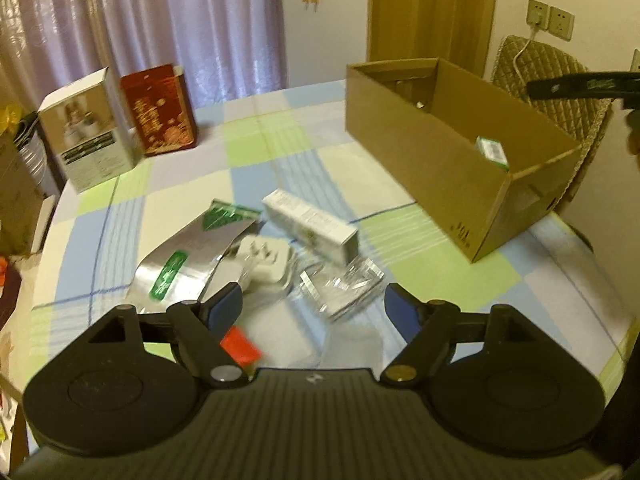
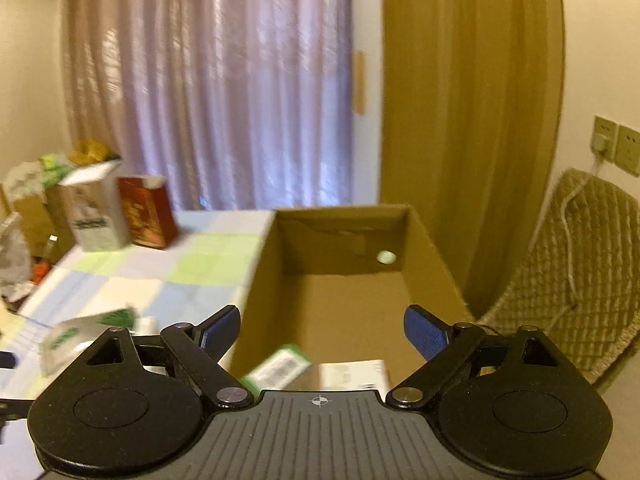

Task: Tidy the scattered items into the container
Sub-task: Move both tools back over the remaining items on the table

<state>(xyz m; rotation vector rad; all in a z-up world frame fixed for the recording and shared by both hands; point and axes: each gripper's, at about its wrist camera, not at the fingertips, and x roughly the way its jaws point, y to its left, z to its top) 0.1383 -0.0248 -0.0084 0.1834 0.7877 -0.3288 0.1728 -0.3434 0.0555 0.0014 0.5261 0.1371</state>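
Note:
The open cardboard box (image 1: 420,148) stands at the table's right; a green-and-white carton (image 1: 493,153) lies inside. Scattered on the checked cloth are a silver foil pouch (image 1: 192,252), a white plug adapter (image 1: 262,258), a long white carton (image 1: 310,226), a clear plastic packet (image 1: 342,286) and a red piece (image 1: 240,346). My left gripper (image 1: 314,306) hovers open just above the packet and adapter. My right gripper (image 2: 322,334) is open over the box (image 2: 344,288), above the green carton (image 2: 280,368) and a white carton (image 2: 354,376); the right gripper (image 1: 580,86) shows as a dark bar.
A white product box (image 1: 86,126) and a red box (image 1: 158,110) stand upright at the table's far left. Bags and cartons crowd the left edge (image 2: 32,216). A padded chair (image 2: 568,276) sits right of the cardboard box, with wall sockets (image 2: 616,146) above it.

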